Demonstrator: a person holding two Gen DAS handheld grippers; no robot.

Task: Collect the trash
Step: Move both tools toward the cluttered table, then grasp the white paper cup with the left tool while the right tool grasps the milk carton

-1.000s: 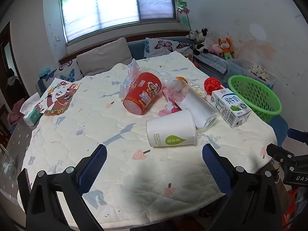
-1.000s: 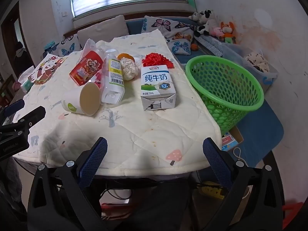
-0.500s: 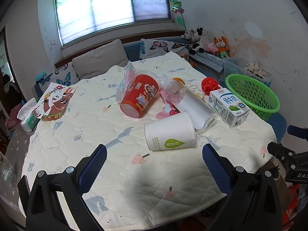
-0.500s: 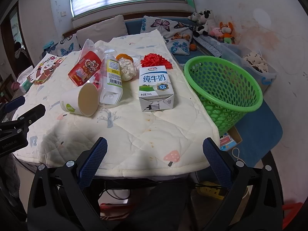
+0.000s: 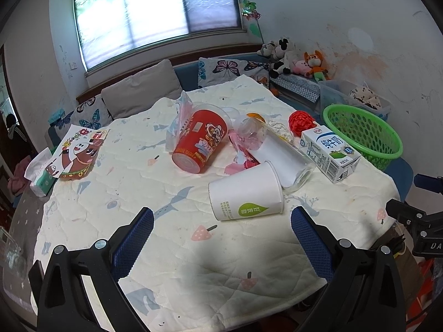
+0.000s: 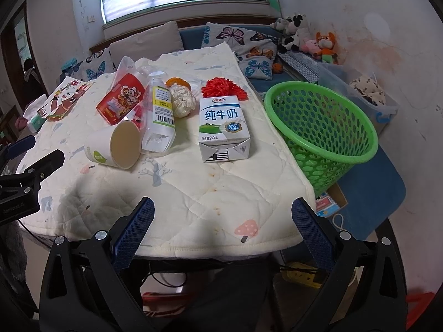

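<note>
Trash lies on a quilted table [image 5: 116, 188]: a white paper cup [image 5: 245, 195] on its side, a clear bottle [image 5: 277, 155], a red cup [image 5: 202, 141], a milk carton [image 5: 329, 155] and a red ball [image 5: 300, 121]. In the right wrist view I see the carton [image 6: 224, 127], the paper cup [image 6: 113, 145], the bottle [image 6: 160, 116], a crumpled wad [image 6: 181, 101] and a green basket [image 6: 321, 130] beside the table. My left gripper [image 5: 221, 238] is open and empty, short of the paper cup. My right gripper [image 6: 221, 224] is open and empty at the table's near edge.
A cartoon picture book [image 5: 79, 152] and a tissue pack [image 5: 41, 177] lie at the table's left. Cushions [image 5: 141, 94], plush toys [image 5: 293, 61] and a plastic bin [image 5: 357, 96] stand behind. Boxes and cables [image 6: 329, 202] lie on the floor under the basket.
Both grippers have moved slightly forward toward the table; the trash looks a little nearer in both views. Nothing on the table has moved, and both stay open.
</note>
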